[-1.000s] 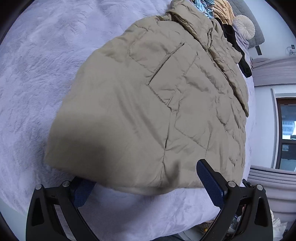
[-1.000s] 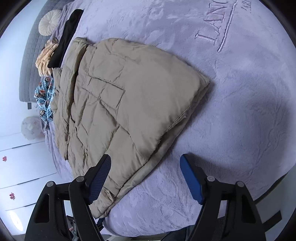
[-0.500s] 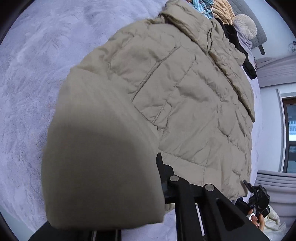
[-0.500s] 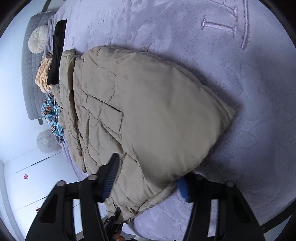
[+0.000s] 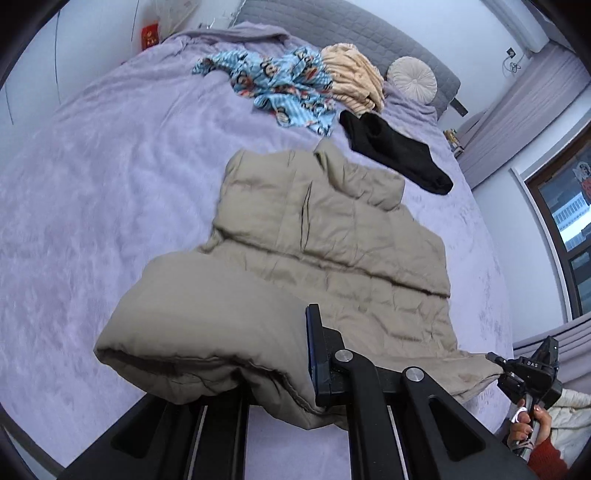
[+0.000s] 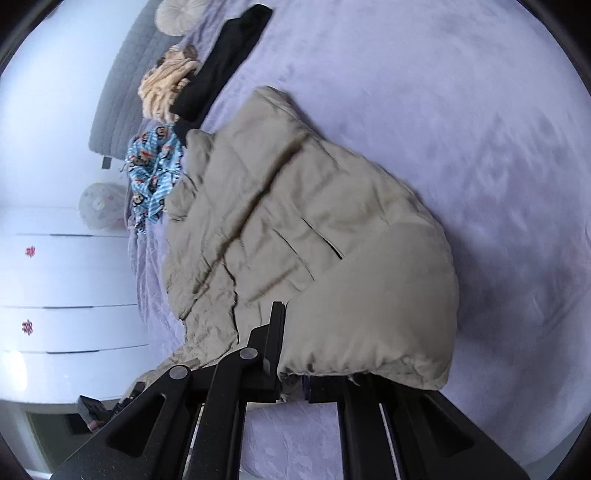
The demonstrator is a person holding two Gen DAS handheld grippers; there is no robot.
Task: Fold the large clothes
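A beige quilted puffer jacket lies on the lilac bed cover, collar toward the headboard. My left gripper is shut on the jacket's near hem corner and holds it lifted off the bed; only its right finger shows, the other is under the fabric. My right gripper is shut on the jacket's other hem corner, also raised, with fabric draped over its right finger. The right gripper also shows at the lower right of the left wrist view.
A blue cartoon-print garment, a tan fleece and a black garment lie near the grey headboard. A round cushion sits there too. White drawers stand beside the bed. A window is at right.
Both grippers went from open at the jacket's hem to shut on its corners. They have lifted the hem off the bed and carried it toward the collar.
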